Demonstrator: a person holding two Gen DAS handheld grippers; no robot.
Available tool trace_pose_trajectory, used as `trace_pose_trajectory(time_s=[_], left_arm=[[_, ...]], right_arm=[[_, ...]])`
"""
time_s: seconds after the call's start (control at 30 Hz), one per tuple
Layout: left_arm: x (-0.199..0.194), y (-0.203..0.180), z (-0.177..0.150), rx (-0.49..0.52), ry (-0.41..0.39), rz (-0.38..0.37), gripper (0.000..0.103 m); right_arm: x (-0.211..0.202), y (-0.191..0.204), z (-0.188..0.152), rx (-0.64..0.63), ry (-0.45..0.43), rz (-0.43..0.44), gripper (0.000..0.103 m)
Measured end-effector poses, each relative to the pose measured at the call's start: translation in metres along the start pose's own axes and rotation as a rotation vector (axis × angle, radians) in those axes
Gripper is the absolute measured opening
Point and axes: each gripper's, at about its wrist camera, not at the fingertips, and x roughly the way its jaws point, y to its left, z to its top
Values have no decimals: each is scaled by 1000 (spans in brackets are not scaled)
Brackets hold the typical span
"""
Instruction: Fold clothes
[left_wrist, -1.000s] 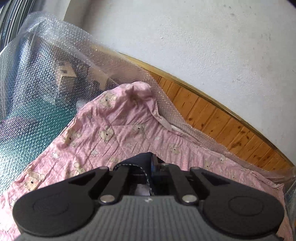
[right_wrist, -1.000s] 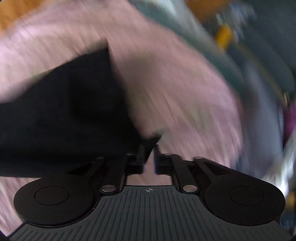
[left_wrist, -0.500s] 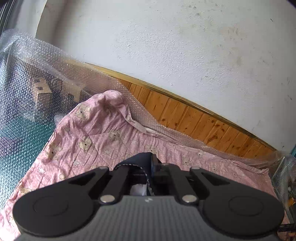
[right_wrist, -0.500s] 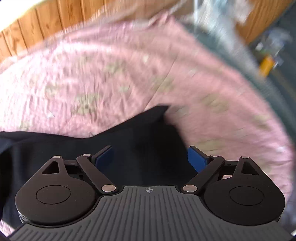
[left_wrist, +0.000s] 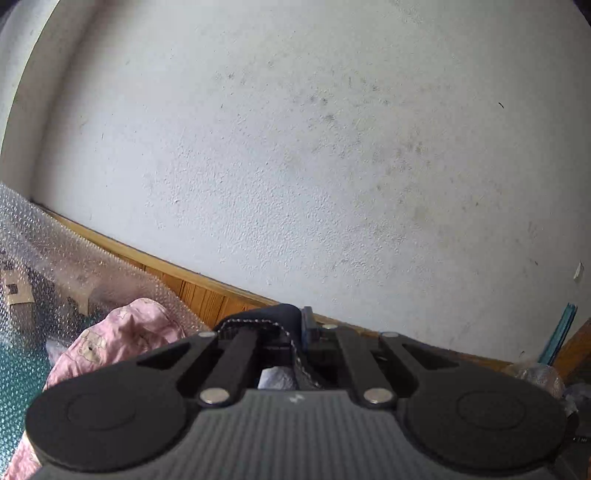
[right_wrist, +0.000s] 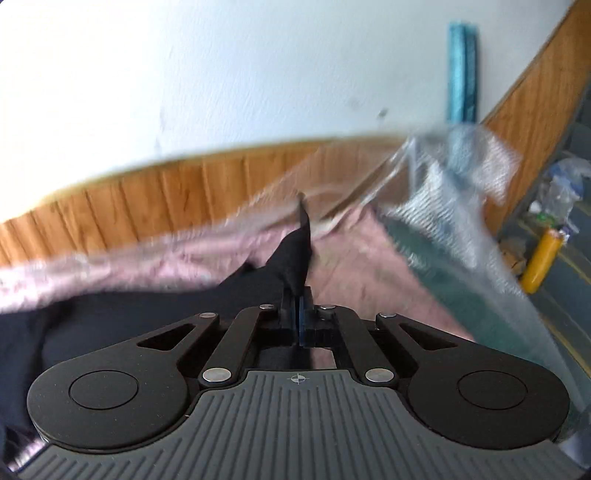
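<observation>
While the left gripper (left_wrist: 300, 328) is clamped on the dark garment (left_wrist: 271, 319), right gripper (right_wrist: 300, 314) pinches its edge w/ fabric over the pink sheet (right_wrist: 354, 273).

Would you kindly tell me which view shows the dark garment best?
The right wrist view: the dark garment spreads across the pink sheet up to the shut tongs. The left wrist view shows only a stitched edge pinched there.

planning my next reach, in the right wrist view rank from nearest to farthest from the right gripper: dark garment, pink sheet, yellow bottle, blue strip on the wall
1. Dark garment: pinched in the right gripper, trailing left.
2. Pink sheet: just beyond the fingertips, under the garment.
3. Yellow bottle: far right, off the sheet.
4. Blue strip: upper right, against the wall.
</observation>
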Motion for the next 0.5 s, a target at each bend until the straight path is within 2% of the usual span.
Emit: trace_pose_trajectory(time_s=[0.03, 0.1, 0.23, 0.27, 0.33, 0.4, 0.43, 0.47, 0.5], left_arm=[[-5, 7, -8, -3, 34, -7, 3], [-8, 27, -43, -15, 167, 9, 3], [-5, 76, -146, -151, 439, 96, 3], [-5, 82, -164, -171, 473, 119, 3], [-10, 92, -188, -205, 504, 154, 3], [-17, 95, -189, -217, 480, 145, 3], [-19, 92, -184, -197, 466, 137, 3], [-21, 90, -179, -177, 452, 129, 3], [-23, 84, -171, -155, 436, 118, 3]], right_arm=[[-4, -8, -11, 9, 19, -17, 0], [-7, -25, -41, 33, 78, -57, 0], [5, -60, -137, 101, 297, -160, 0], [8, -66, -161, 102, 350, -180, 0], [10, -71, -193, 112, 435, -202, 0], [10, -72, -205, 93, 481, -239, 3], [9, -72, -209, 80, 499, -260, 11], [6, -69, -202, 73, 468, -286, 31], [1, -63, -188, 71, 401, -316, 38]])
